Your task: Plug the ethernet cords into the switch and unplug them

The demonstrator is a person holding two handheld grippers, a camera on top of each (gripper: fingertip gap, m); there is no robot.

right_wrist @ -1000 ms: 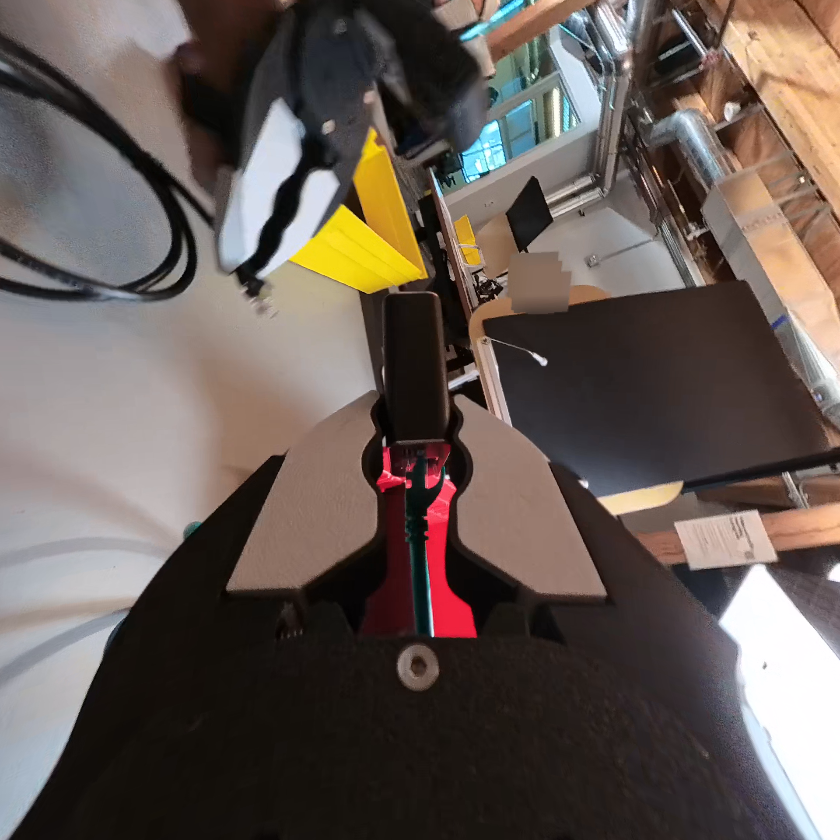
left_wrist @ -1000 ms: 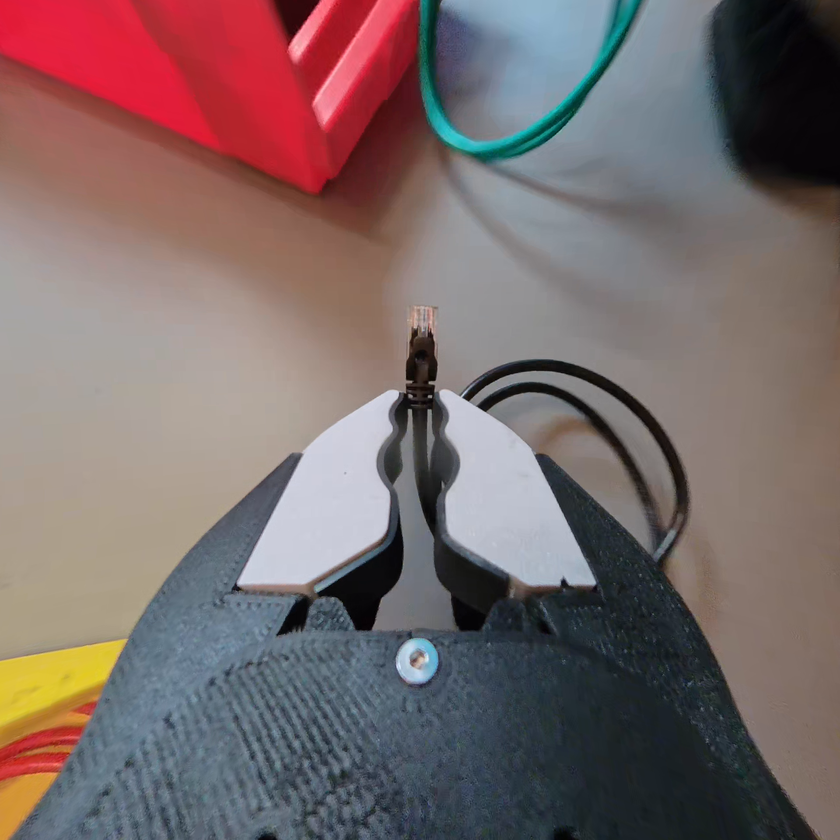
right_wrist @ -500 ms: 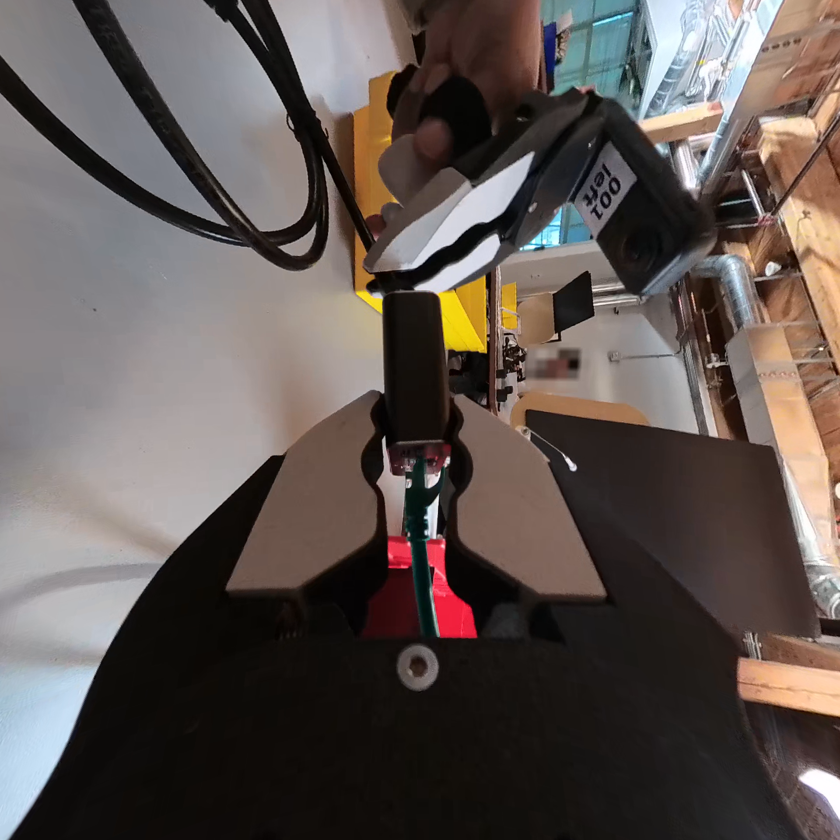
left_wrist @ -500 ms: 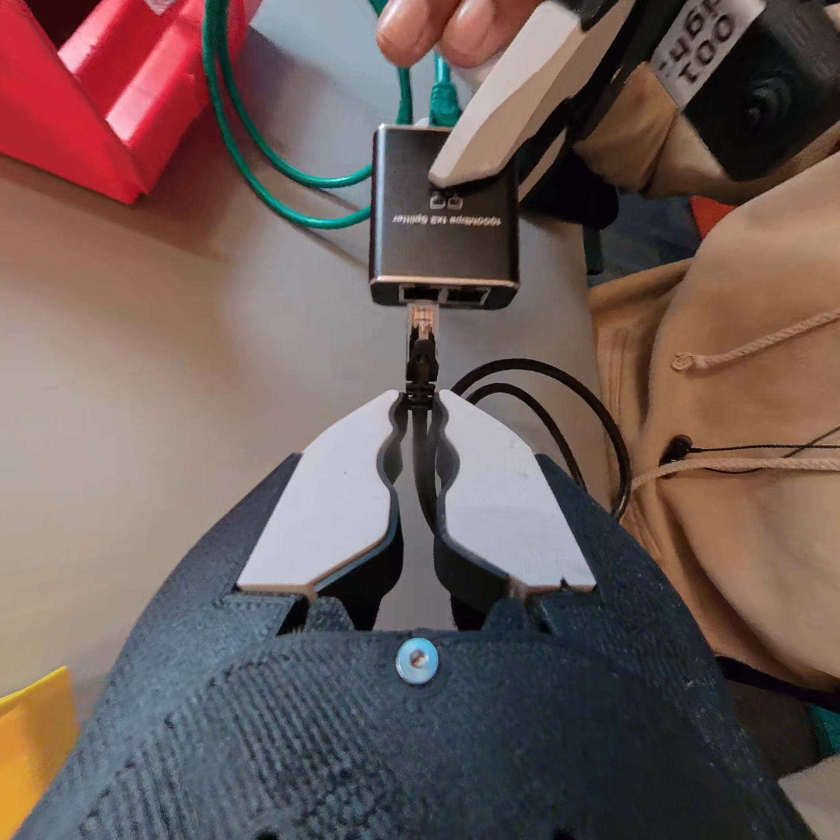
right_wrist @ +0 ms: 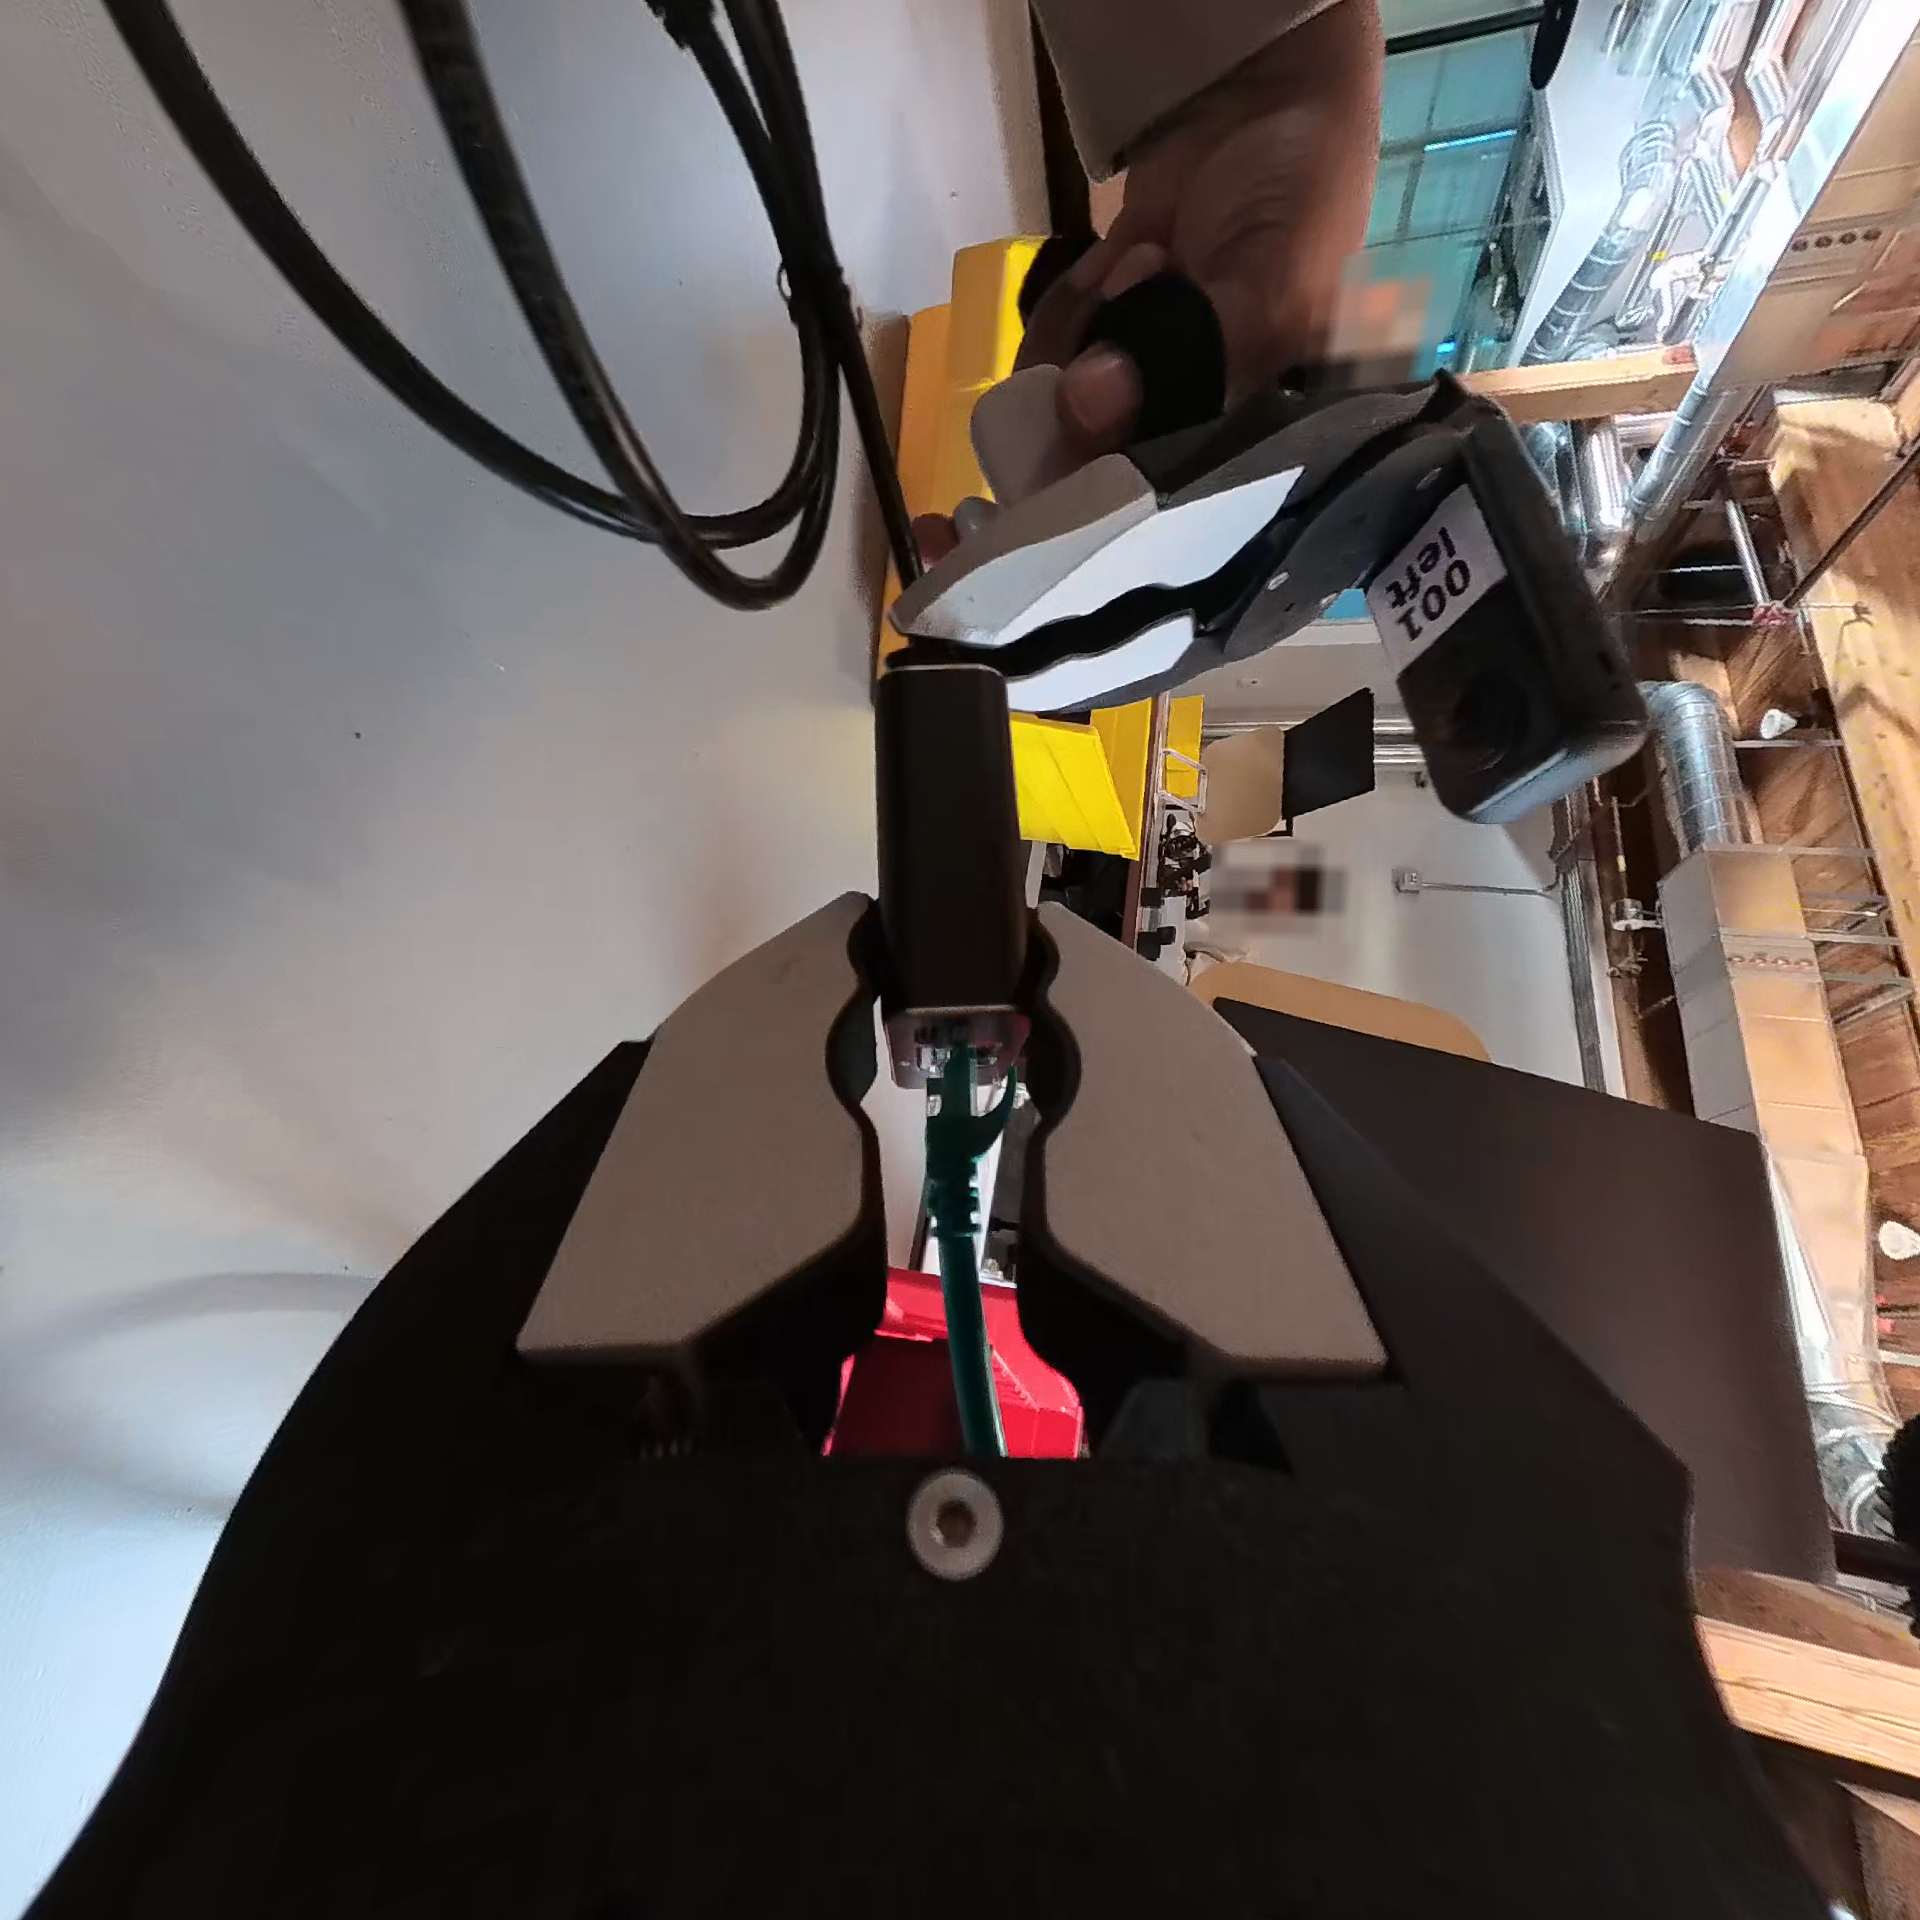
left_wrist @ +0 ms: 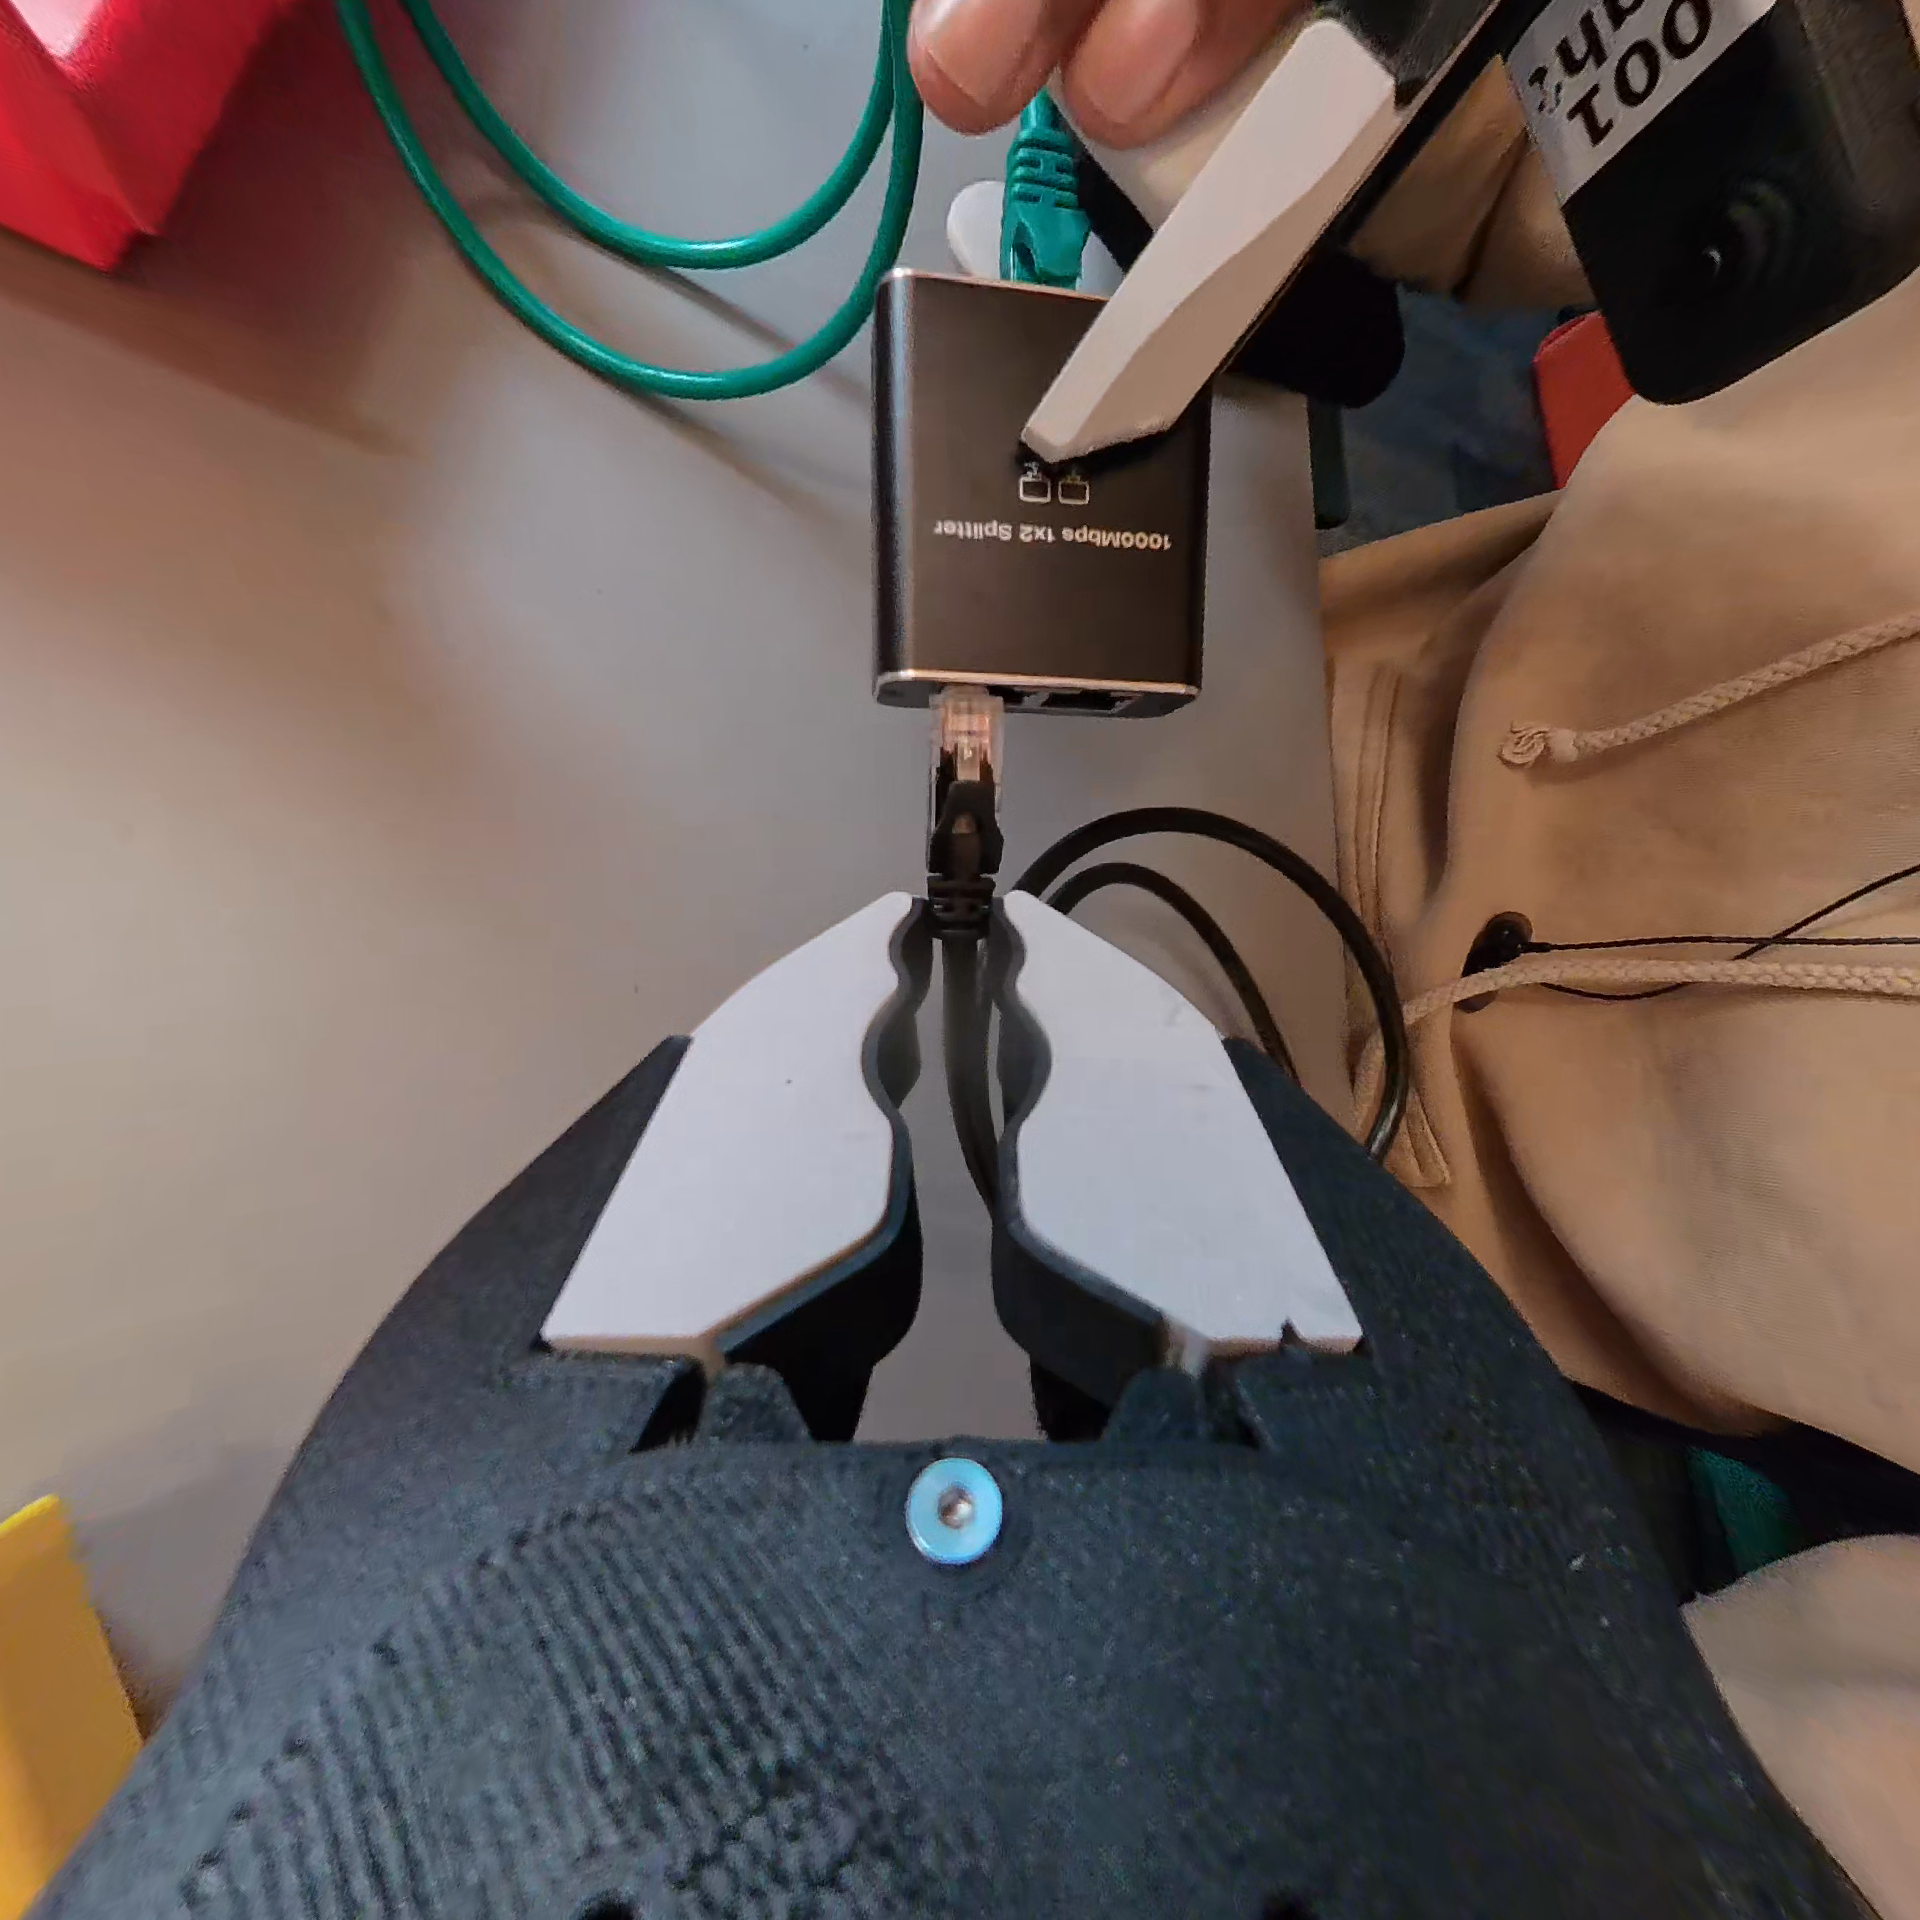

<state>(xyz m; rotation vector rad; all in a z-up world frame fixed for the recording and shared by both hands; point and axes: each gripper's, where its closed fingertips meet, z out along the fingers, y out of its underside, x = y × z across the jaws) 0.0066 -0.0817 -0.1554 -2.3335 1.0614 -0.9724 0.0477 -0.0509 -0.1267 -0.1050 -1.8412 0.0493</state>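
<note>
2 grippers meet level: left gripper [left_wrist: 958,906] pinches 1 black cord [left_wrist: 1226,894], its plug at the switch [left_wrist: 1039,499]; right gripper [right_wrist: 948,935] clamps that switch, 1 green cord [left_wrist: 665,239] attached.

The switch [left_wrist: 1039,582] is a small dark metal box with 2 ports on its near face, held off the table. A green cord [left_wrist: 665,239] is plugged into its far end and loops over the table. The black cord's clear plug [left_wrist: 968,740] touches the mouth of the left port, tip just entering.
</note>
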